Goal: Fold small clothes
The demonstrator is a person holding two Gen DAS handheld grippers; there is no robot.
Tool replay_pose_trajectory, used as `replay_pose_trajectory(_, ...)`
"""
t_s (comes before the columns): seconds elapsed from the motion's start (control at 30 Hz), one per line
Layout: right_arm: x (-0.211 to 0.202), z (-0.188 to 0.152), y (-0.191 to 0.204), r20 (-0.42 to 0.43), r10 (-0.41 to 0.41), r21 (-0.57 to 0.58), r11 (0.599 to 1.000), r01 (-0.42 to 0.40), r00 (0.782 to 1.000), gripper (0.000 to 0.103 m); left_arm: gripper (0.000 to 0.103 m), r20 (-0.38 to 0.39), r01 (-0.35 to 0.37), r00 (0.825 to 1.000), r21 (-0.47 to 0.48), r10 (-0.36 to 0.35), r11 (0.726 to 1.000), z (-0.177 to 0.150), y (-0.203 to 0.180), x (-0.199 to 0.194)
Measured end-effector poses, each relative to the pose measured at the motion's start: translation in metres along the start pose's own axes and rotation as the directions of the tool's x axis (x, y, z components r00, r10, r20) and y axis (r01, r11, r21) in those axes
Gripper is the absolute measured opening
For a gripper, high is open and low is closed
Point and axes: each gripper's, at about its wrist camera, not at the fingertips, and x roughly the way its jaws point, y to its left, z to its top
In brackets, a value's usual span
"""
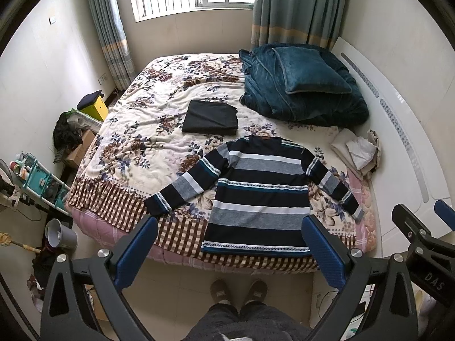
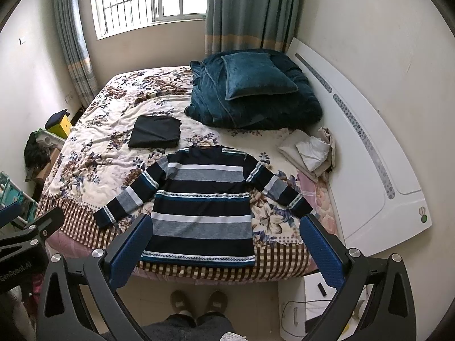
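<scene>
A striped navy, grey and white sweater (image 1: 258,196) (image 2: 202,207) lies flat on the bed, sleeves spread, hem toward the near edge. A folded black garment (image 1: 210,118) (image 2: 155,132) rests behind it on the floral blanket. My left gripper (image 1: 230,230) hangs open above the near bed edge, its blue fingers (image 1: 136,253) straddling the sweater's hem, with nothing held. My right gripper (image 2: 227,227) is likewise open and holds nothing, high over the hem. Each gripper shows at the edge of the other's view.
A teal quilt with a pillow (image 1: 304,85) (image 2: 256,88) sits at the back right. Pale folded cloths (image 1: 358,153) (image 2: 310,153) lie by the white headboard (image 2: 369,164). The person's slippered feet (image 1: 239,289) stand at the bed's foot. Clutter, a bucket (image 1: 61,234) and shelves fill the left floor.
</scene>
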Motion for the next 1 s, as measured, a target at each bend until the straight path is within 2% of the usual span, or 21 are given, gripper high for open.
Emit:
replay_pose_trajectory(0.67,-0.003,0.003,0.003,0.004,-0.001,-0.002,1.0,0.001,1.0,0.103,0.103,0.002,0.013,1.0,-0.002,-0.013,1.0,0.01,-0.001,-0.004)
replay_pose_trajectory(1.0,-0.007,0.006,0.006,0.009,0.002,-0.005,1.0,-0.002,1.0,0.103,0.103,0.007,0.012,1.0,-0.006,-0.012,1.0,0.025,-0.007,-0.01)
